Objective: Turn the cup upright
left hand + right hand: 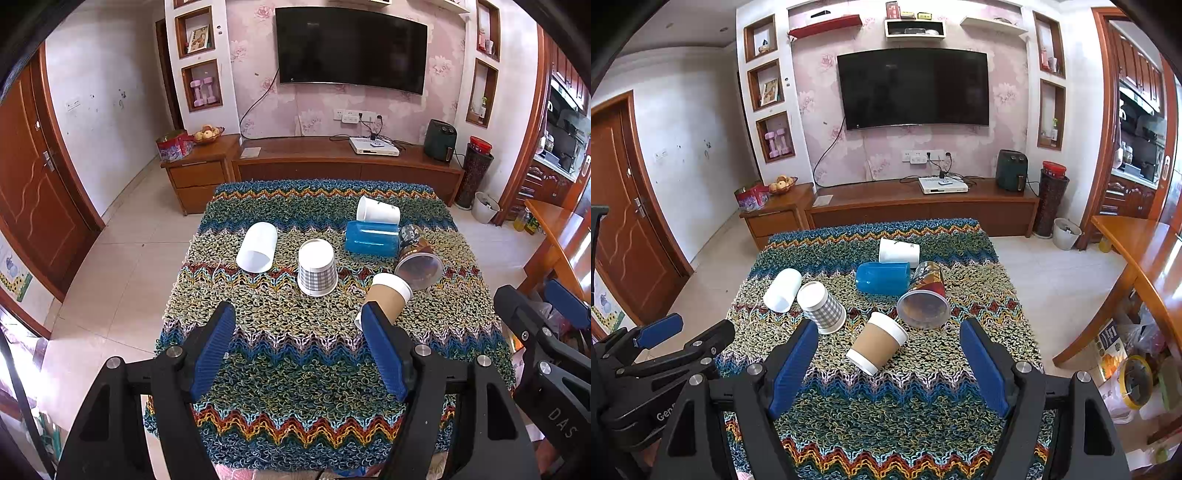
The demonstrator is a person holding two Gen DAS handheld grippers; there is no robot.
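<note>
Six cups lay on the zigzag mat, none upright: a brown cup on its side nearest the grippers, a checked cup standing mouth-down at its 10 o'clock, a white cup on its side further toward 9, and at 12 to 1 o'clock a clear cup, a blue cup and a far white cup, all tipped over in a close cluster.

Both grippers hovered above the mat's near edge, holding nothing. The right gripper had its jaws spread wide, and the brown cup sat between its fingertips in view — likely the first target, since the opening was already lined up on it. The left gripper, equally wide open, faced the checked cup at its 12 o'clock.

Judging by that stance, no flip had begun; the brown cup's paper wall looked soft, so a gentle squeeze would suit it
</note>
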